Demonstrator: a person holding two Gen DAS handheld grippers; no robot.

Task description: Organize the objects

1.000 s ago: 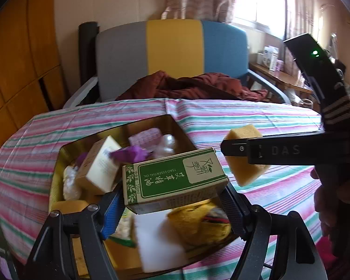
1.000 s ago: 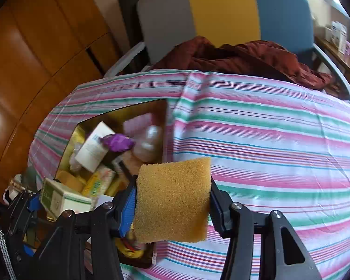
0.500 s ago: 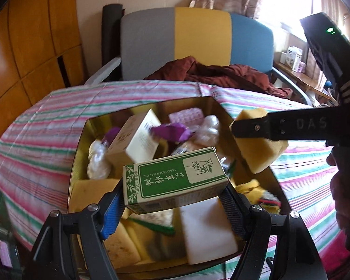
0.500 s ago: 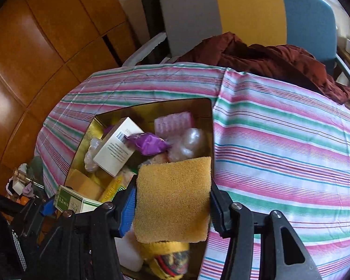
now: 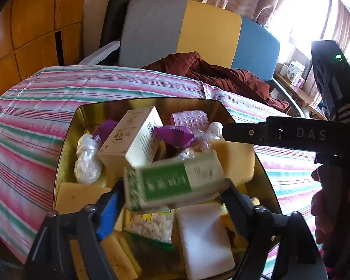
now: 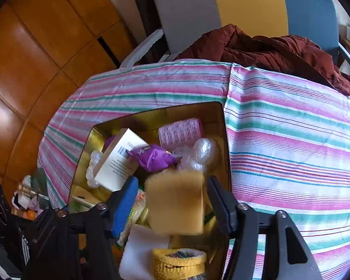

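An open gold tin (image 5: 67,144) on the striped tablecloth holds several items: a cream box (image 5: 130,144), a purple wrapper (image 5: 172,135), a pink roller (image 5: 189,117) and a white foam block (image 5: 203,233). My left gripper (image 5: 172,186) hangs over the tin with its jaws opening. A green-and-white box (image 5: 175,182) sits blurred and tilted between them, loose from the pads. Over the tin's right side, my right gripper (image 6: 172,182) is opening too. A yellow sponge (image 6: 175,205) is blurred between its fingers, with a gap on each side.
Behind the table stands a chair (image 5: 198,30) with a grey, yellow and blue back and a maroon garment (image 5: 210,72) on its seat. The striped tablecloth (image 6: 291,151) stretches to the right of the tin. A person's hand (image 5: 319,200) holds the right gripper's handle.
Both grippers moved in over the tin and lower. Their jaws widened; the green box and the sponge, gripped before, now sit loose and blurred between the fingers.
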